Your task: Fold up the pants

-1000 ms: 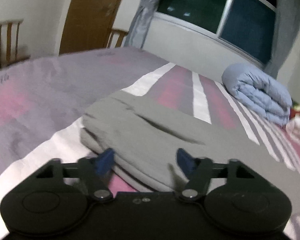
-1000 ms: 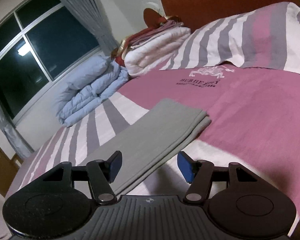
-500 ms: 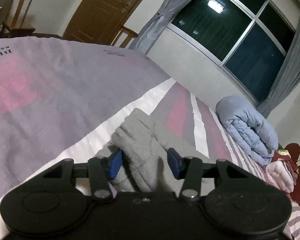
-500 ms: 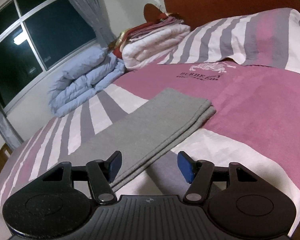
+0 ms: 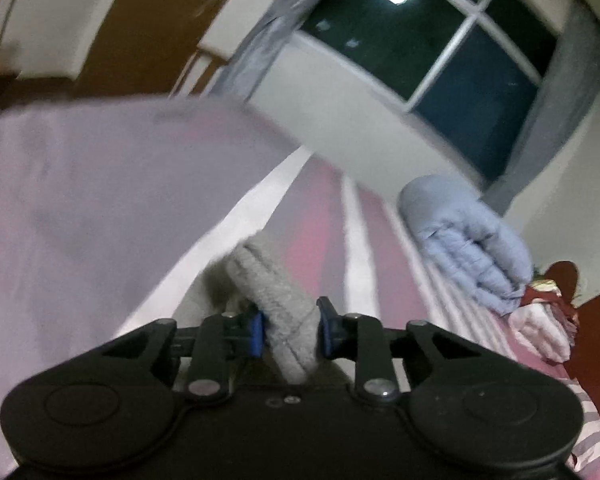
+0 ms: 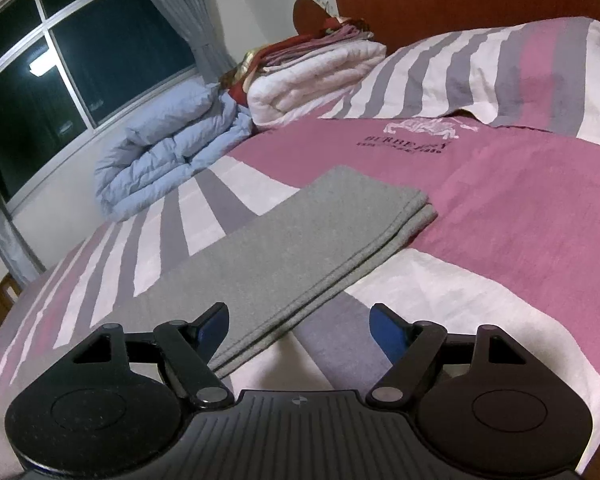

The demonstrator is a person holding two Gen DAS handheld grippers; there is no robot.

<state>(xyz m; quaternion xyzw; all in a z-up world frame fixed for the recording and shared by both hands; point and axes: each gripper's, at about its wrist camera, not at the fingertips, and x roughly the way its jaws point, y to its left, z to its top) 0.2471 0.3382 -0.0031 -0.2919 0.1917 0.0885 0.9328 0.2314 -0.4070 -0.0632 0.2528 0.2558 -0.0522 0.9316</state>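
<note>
Your left claw [image 5: 288, 334] has just closed and now pinches a bunched end of the soft grey knit pants [image 5: 274, 300], while your right claw [image 6: 300, 326], its jaws just widened and empty, hangs over the near long edge of that garment. From it the pants [image 6: 300, 248] run as a flat folded strip, long axis diagonal, up and right toward the bed's headboard end. Beyond them the pink, grey and white striped bedcover [image 6: 520, 208] reads "BURBERRY" [image 6: 402, 144] under a horse emblem.
</note>
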